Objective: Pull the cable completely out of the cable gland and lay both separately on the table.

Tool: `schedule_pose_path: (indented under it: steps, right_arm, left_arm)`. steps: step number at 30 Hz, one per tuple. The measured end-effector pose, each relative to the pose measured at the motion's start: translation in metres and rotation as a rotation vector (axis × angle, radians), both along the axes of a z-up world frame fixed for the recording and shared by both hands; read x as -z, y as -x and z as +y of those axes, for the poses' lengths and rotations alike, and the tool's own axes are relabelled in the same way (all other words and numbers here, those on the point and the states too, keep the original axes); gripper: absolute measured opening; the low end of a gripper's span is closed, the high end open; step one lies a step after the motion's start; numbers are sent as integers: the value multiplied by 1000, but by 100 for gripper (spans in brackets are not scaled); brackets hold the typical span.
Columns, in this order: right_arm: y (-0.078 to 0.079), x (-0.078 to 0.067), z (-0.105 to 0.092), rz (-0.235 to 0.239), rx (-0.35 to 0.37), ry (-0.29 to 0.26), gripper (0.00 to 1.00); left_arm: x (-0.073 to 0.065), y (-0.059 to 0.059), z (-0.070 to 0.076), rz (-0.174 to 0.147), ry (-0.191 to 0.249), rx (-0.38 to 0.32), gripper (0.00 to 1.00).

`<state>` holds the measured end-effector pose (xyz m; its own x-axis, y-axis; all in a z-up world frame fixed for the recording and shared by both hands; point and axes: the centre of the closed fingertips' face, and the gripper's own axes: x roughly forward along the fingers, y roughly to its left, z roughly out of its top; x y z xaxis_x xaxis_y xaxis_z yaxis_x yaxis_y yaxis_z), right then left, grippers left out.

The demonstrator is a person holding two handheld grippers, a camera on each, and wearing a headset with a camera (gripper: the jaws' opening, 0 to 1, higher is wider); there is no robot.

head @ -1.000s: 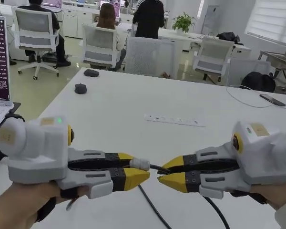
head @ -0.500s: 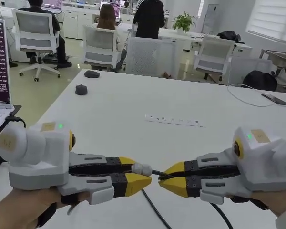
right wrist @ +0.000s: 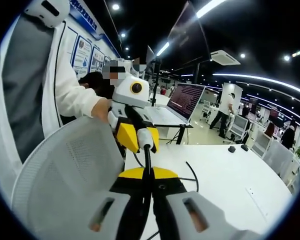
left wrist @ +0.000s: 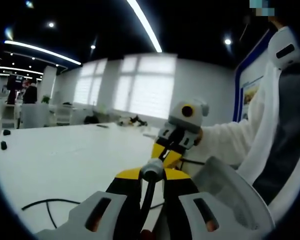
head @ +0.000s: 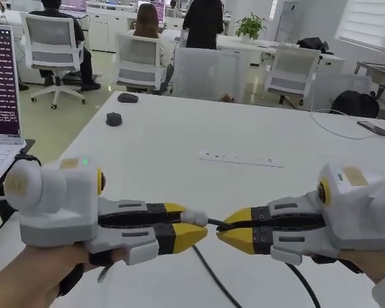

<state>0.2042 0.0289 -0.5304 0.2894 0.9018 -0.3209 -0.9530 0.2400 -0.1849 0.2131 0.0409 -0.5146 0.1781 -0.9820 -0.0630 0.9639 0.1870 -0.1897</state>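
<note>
The left hand-held gripper (head: 191, 223) has its yellow-tipped jaws clamped on the pale grey plastic cable gland (head: 194, 217), whose rounded end pokes out just past the tips. Facing it almost nose to nose, the right hand-held gripper (head: 229, 227) is closed tight on the thin black cable (head: 213, 277), just beside the gland, with only a short bare stretch between the two. The cable is still threaded in the gland. In the left gripper view it (left wrist: 149, 192) runs back from the gland (left wrist: 152, 170) between that gripper's jaws. In the right gripper view it (right wrist: 146, 162) leads straight ahead to the gland (right wrist: 144, 137). Below the grippers two runs of cable slant away toward the near edge.

Both are held over a broad white counter (head: 256, 128). Further out on it lie a white power strip (head: 242, 160), two dark computer mice (head: 114, 119) and a dark phone (head: 375, 128) at the far right. An open laptop (head: 0, 83) stands at the left. Beyond are white mesh office chairs (head: 50, 48), people at desks and a potted green plant (head: 252, 27).

Compared with a second ago, both grips are unchanged and the gap between gland and right tips looks much the same; only the viewpoint has drifted
</note>
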Motion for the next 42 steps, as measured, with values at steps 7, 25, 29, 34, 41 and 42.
schedule_pose_path:
  steps: [7, 25, 29, 34, 41, 42]
  right_arm:
    - [0, -3, 0, 3, -7, -4, 2]
    - [-1, -19, 14, -10, -47, -20, 3]
    - [-5, -16, 10, -9, -35, -12, 3]
    - [-8, -12, 1, 0, -17, 1, 3]
    - [-14, 7, -22, 25, 35, 46, 2]
    - [-14, 9, -25, 32, 43, 49, 2]
  left_arm:
    - [-3, 1, 0, -6, 11, 1, 16]
    - [-2, -3, 3, 13, 10, -24, 16]
    - [0, -6, 5, 16, 0, -40, 16]
    - [-1, -8, 7, 10, 0, -52, 16]
    - [0, -13, 10, 23, 2, -73, 16]
    - [0, -14, 11, 26, 6, -77, 16]
